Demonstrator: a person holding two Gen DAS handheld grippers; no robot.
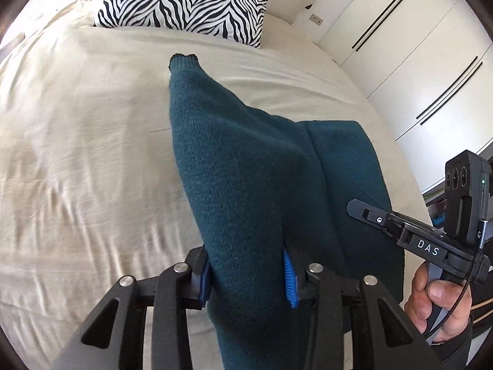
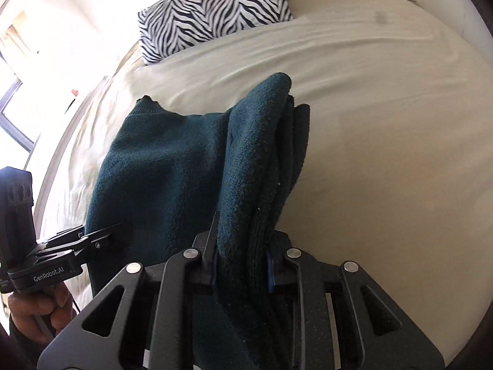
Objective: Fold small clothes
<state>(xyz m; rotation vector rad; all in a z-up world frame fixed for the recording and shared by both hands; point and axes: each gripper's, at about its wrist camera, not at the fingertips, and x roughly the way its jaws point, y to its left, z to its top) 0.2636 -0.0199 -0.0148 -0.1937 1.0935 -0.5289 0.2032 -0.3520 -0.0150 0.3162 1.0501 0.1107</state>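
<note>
A dark teal knitted sweater (image 1: 246, 166) is held up over the cream bed sheet (image 1: 77, 154). My left gripper (image 1: 249, 274) is shut on one thick fold of it, between the blue pads (image 1: 289, 280). My right gripper (image 2: 243, 265) is shut on another bunched edge of the same sweater (image 2: 172, 166), which drapes leftward toward the left gripper (image 2: 92, 237). A ribbed cuff or hem (image 1: 184, 59) points toward the pillow. The right gripper also shows in the left wrist view (image 1: 397, 225), at the sweater's right edge.
A zebra-print pillow (image 1: 191, 0) lies at the head of the bed and also shows in the right wrist view (image 2: 212, 9). White wardrobe doors (image 1: 416, 46) stand to the right of the bed. A bright window (image 2: 18, 61) is on the left.
</note>
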